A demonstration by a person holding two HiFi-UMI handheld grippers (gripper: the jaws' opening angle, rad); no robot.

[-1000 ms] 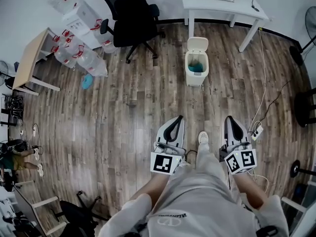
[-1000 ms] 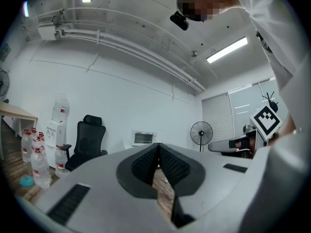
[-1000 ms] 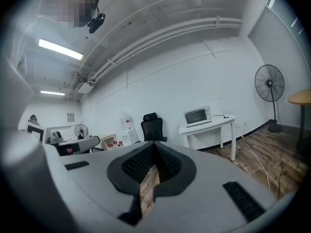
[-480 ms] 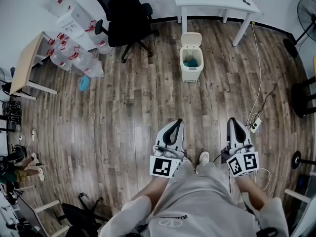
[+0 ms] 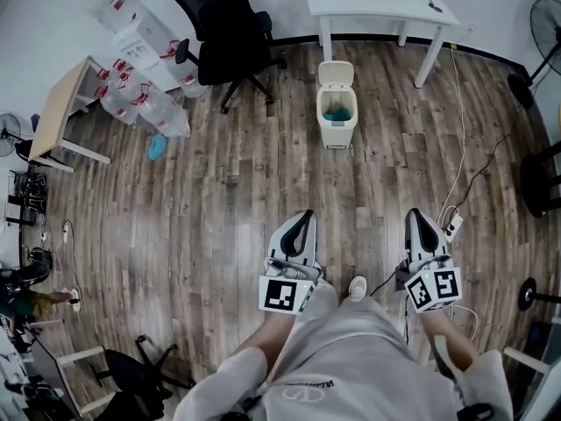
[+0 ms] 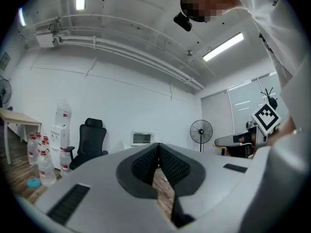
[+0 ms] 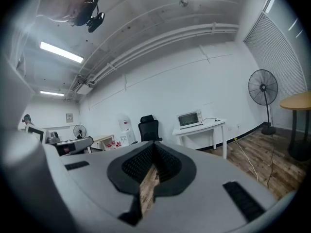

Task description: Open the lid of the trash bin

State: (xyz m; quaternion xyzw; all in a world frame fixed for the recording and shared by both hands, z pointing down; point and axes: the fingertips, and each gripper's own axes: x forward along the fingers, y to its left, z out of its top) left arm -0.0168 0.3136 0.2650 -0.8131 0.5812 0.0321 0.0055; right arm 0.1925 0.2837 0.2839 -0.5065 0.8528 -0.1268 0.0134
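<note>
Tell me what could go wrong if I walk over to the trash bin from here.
1. A power strip and its white cable lie on the floor beside your right hand-held gripper; a foot could catch them.
2. The lid of the trash bin already stands up, so pushing it further might tip the bin backward.
3. The right and the left hand-held gripper are both shut, so neither could grip anything without opening first.

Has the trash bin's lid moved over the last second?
No. The lid stays raised, tipped back toward the white table, with the trash bin open.
</note>
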